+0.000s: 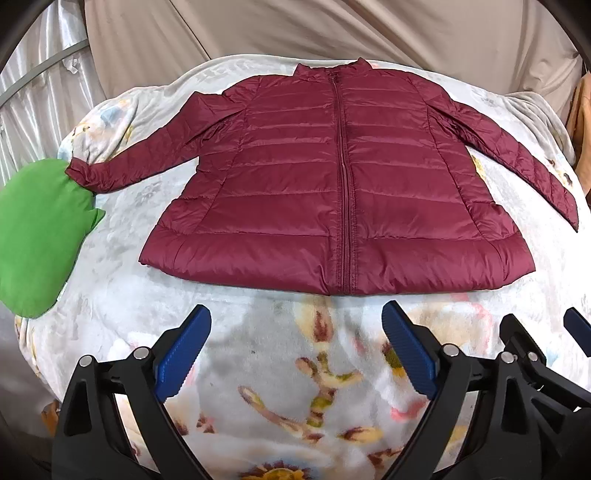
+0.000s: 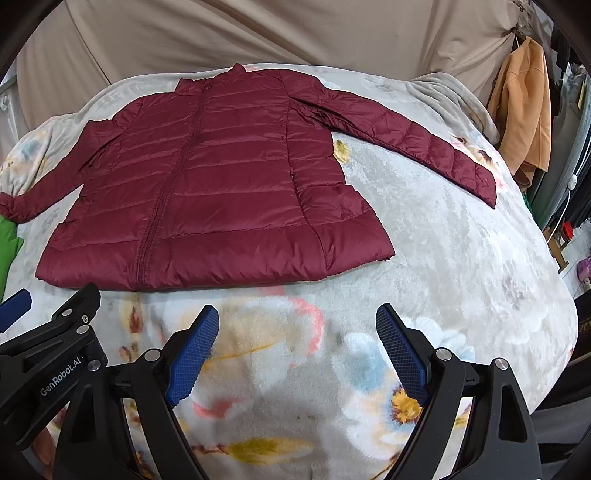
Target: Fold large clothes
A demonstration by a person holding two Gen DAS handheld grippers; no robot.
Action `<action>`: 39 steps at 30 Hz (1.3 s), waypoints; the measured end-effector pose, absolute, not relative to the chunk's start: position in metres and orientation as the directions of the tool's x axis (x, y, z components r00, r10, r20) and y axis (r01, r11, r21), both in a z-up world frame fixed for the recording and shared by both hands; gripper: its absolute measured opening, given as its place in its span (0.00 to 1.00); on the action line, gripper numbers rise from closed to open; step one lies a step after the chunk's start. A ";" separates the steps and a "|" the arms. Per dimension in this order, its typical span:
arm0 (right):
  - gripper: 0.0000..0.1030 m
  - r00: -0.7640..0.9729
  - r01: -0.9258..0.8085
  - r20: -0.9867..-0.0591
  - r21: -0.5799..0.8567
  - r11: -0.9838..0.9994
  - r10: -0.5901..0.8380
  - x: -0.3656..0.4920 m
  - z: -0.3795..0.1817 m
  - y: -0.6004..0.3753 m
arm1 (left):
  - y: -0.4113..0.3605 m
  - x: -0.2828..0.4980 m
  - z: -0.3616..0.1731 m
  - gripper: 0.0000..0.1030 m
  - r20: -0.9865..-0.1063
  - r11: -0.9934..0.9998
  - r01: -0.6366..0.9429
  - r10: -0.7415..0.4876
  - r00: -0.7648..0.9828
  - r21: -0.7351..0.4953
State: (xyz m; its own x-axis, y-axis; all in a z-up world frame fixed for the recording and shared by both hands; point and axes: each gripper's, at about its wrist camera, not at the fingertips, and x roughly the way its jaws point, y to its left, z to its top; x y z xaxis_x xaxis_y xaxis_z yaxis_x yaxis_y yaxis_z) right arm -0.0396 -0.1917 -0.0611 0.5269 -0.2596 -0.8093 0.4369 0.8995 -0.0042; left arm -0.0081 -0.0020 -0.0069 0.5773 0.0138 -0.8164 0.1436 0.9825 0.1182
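A beige fabric backdrop (image 1: 295,33) hangs in loose folds across the far side of the room, with pale satin curtain (image 1: 40,96) gathered at the left edge of the left wrist view. Below it, a bed spread with a plush floral blanket (image 2: 443,236), pale grey with printed blooms in yellow, pink, blue and brown, fills most of both views and carries everything in the scene. Laid flat on the blanket, front side up and zipped to the collar, is a maroon quilted puffer jacket (image 1: 332,177), its collar toward the backdrop, its hem toward the cameras and both sleeves spread outward and angled down to either side. The cuff of the sleeve at the left of the frame touches a green garment (image 1: 37,240) that lies at the blanket's left edge. In the right wrist view an orange garment (image 2: 524,110) hangs at the right side of the room, beyond the bed, with cluttered furnishings too small to make out below it. The left gripper (image 1: 295,354) hovers over bare blanket just short of the jacket's hem, its blue-padded fingers spread wide apart and holding nothing. The right gripper (image 2: 297,354) hovers beside it over the floral print, also short of the hem, its fingers likewise parted and empty; each gripper's black frame shows at the edge of the other's view.
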 end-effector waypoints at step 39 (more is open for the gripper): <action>0.81 0.514 0.436 -0.819 -0.008 0.900 -0.256 -0.033 -0.068 -0.193 | 0.000 -0.010 -0.011 0.88 -0.820 0.982 0.148 0.015 0.572 0.121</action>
